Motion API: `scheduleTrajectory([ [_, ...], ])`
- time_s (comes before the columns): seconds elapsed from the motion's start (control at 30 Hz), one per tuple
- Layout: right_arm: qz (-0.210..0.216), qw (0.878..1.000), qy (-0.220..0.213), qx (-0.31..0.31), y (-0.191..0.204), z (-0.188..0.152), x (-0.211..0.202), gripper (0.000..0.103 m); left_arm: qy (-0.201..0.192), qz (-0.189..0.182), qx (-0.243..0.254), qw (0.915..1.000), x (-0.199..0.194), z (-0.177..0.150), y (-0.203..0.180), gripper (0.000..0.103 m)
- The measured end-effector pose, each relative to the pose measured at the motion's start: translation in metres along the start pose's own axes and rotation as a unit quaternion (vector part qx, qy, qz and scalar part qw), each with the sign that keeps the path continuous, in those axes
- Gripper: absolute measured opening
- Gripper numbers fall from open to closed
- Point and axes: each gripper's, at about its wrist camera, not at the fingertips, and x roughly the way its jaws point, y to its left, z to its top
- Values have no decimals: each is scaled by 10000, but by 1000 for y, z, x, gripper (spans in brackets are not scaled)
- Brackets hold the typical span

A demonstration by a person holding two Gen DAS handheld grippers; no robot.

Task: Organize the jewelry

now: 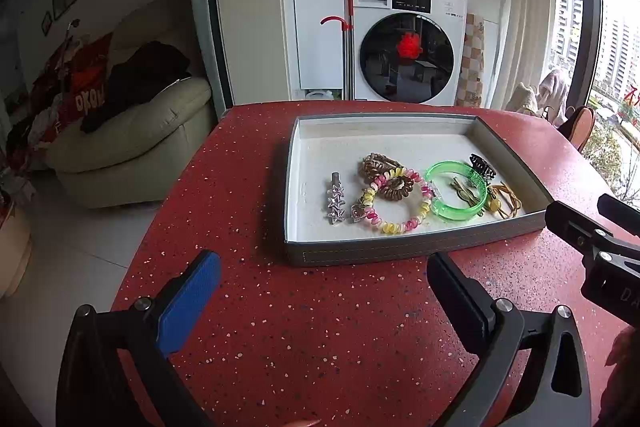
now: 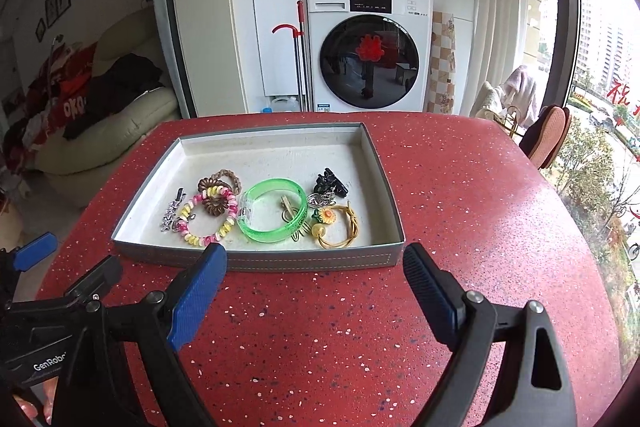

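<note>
A grey tray (image 1: 360, 253) (image 2: 312, 261) with a white floor sits on the red speckled table. In it lie a silver star clip (image 1: 335, 201) (image 2: 170, 215), a pink-and-yellow spiral bracelet (image 1: 396, 201) (image 2: 208, 217), brown spiral ties (image 1: 384, 171) (image 2: 216, 193), a green bangle (image 1: 456, 189) (image 2: 274, 211), a black claw clip (image 1: 482, 165) (image 2: 330, 183) and a yellow cord tie (image 1: 506, 203) (image 2: 336, 227). My left gripper (image 1: 324, 291) (image 2: 80, 255) hovers open, nothing between its fingers, short of the tray's near left corner. My right gripper (image 2: 316, 287) (image 1: 584, 209) is open and empty just before the tray's near wall.
The red table (image 2: 460, 207) curves away at its left edge (image 1: 132, 267), over a pale floor. A cream sofa (image 1: 132, 139) with clothes stands at the left. Stacked washing machines (image 2: 368, 59) are behind the table. A chair (image 2: 548, 135) and a window are at the right.
</note>
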Motion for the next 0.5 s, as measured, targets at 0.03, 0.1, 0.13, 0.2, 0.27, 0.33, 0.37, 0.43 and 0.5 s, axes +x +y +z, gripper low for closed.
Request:
scheduleTrajectory([
  [0.03,-30,10000,-26,-6,0,-1,-2,92,-4,17,-8,10000,0,0,0,103],
  [0.1,-73,9999,-72,-13,1,-2,-4,92,5,39,-20,10000,0,-1,1,103],
  [0.13,-80,9999,-91,-19,1,-3,-5,92,3,46,-23,10000,-1,-1,1,103],
  [0.2,-88,9999,-107,-32,1,-4,-6,92,-13,63,-11,10000,-2,-2,1,103],
  [0.27,-77,9999,-103,-19,0,-4,-6,92,-22,75,13,10000,-3,-2,0,103],
  [0.33,-68,9999,-112,-3,0,-4,-7,92,-29,81,35,10000,-4,-1,0,103],
  [0.37,-64,9999,-110,3,1,-4,-7,92,-28,79,45,10000,-4,-2,0,103],
  [0.43,-75,9999,-113,-8,0,-4,-7,92,-28,73,53,10000,-5,-2,0,103],
  [0.5,-73,9999,-119,-7,1,-4,-8,92,-33,72,55,10000,-6,-2,-1,103],
])
